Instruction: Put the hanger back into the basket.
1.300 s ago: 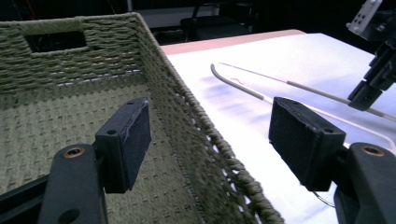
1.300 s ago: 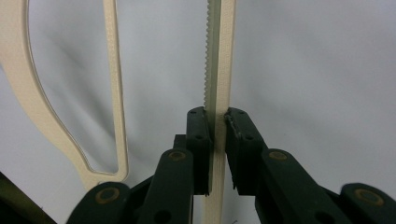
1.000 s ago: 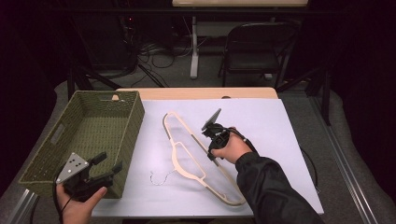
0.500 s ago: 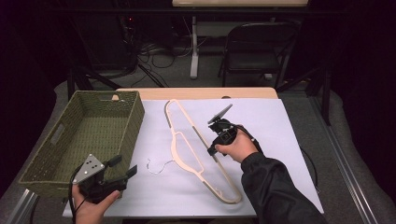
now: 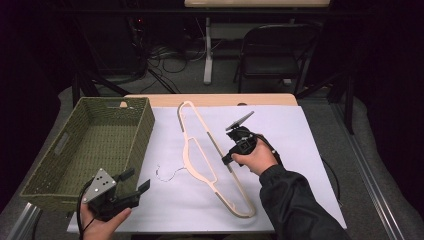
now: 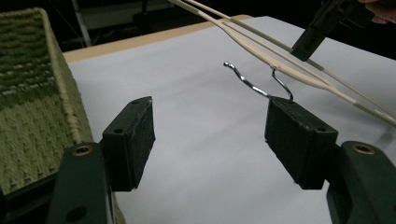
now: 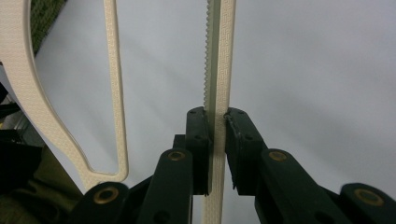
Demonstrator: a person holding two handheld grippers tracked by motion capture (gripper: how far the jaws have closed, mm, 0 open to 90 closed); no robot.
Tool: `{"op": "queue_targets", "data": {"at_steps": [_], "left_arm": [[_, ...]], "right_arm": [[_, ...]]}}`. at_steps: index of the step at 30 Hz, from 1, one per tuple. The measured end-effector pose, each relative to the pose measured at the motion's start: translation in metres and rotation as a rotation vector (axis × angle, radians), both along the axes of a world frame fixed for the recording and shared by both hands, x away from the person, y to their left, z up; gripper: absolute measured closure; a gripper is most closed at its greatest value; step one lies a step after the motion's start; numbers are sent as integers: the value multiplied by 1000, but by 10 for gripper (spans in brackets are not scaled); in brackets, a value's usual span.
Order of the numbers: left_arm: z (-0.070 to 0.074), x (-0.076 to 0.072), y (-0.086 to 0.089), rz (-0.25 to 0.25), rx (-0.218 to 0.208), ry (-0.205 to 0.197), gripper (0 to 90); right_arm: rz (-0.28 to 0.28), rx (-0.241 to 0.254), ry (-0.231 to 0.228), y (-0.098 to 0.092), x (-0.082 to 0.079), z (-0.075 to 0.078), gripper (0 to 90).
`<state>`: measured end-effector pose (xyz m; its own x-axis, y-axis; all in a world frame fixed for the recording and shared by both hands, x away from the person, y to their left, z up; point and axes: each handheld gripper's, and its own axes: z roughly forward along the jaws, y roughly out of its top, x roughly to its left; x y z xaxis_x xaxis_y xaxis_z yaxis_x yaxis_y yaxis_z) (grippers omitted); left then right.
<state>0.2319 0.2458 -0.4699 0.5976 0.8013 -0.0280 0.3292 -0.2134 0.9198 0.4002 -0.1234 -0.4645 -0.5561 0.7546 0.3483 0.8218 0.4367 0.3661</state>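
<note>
A cream plastic clothes hanger with a metal hook lies on the white sheet. My right gripper is shut on the hanger's long straight bar, which runs up between its jaws. My left gripper is open near the table's front left, beside the basket's near corner, with nothing between its fingers. From it, the hook sits just past the right jaw, and the other gripper shows clamped on the bar.
A green woven basket stands on the left of the table, its wall close to my left gripper. The white sheet covers most of the table. A folding chair and cables lie beyond the far edge.
The hanger has swung with my right gripper, its top end moving away and right. My left gripper moved right along the front edge, toward the hook.
</note>
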Motion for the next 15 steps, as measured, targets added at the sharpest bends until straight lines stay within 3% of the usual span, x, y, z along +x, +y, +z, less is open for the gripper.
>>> {"op": "queue_targets", "data": {"at_steps": [2, 5, 9, 11, 12, 14, 15], "left_arm": [[6, -2, -1, -4, -8, -21, 336], [12, -3, -3, -17, -22, -32, 336], [14, -4, -12, -49, -25, -15, 338], [13, -4, -15, -52, -25, -12, 339], [12, -3, -19, -64, -21, 0, 339], [11, -3, -20, -65, -26, 5, 339], [10, -3, -22, -70, -27, 14, 339]], "right_arm": [[-17, 35, -27, -4, 0, 1, 799], [-19, 24, -18, -8, -1, 4, 799], [-47, 65, -26, -14, -3, 7, 799], [-48, 62, -34, -16, -3, 8, 799], [-69, 86, -50, -18, -3, 7, 799], [-63, 72, -38, -20, -3, 9, 799], [-86, 97, -42, -22, -4, 8, 799]]}}
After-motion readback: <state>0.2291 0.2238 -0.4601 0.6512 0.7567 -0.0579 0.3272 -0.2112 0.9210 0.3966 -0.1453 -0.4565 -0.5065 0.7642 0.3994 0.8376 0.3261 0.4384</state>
